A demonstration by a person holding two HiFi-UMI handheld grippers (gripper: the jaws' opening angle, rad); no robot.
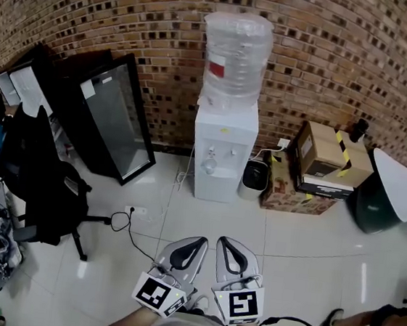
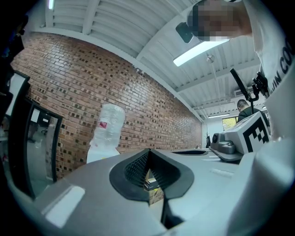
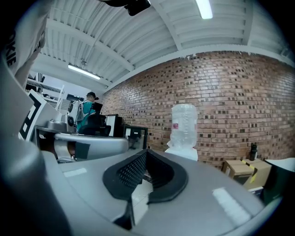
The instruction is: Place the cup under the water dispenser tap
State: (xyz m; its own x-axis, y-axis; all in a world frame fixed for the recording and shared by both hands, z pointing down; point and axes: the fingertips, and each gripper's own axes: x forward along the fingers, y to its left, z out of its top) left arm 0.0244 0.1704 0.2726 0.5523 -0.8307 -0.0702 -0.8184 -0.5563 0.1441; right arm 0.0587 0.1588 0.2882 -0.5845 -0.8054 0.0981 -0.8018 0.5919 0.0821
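The white water dispenser (image 1: 223, 153) stands against the brick wall with a clear bottle (image 1: 235, 56) on top and its taps (image 1: 210, 159) on the front. It also shows in the left gripper view, water dispenser (image 2: 105, 138), and in the right gripper view, water dispenser (image 3: 183, 133). No cup shows in any view. My left gripper (image 1: 196, 243) (image 2: 148, 152) and right gripper (image 1: 225, 243) (image 3: 146, 153) are held side by side over the floor, well short of the dispenser and pointing at it. Both are shut with nothing between the jaws.
A black bin (image 1: 255, 178) and stacked cardboard boxes (image 1: 328, 162) sit right of the dispenser. Black-framed glass panels (image 1: 117, 119) lean on the wall at left. An office chair with a dark jacket (image 1: 41, 177) and a floor cable (image 1: 127, 224) lie left. White tiled floor (image 1: 211, 225) lies between.
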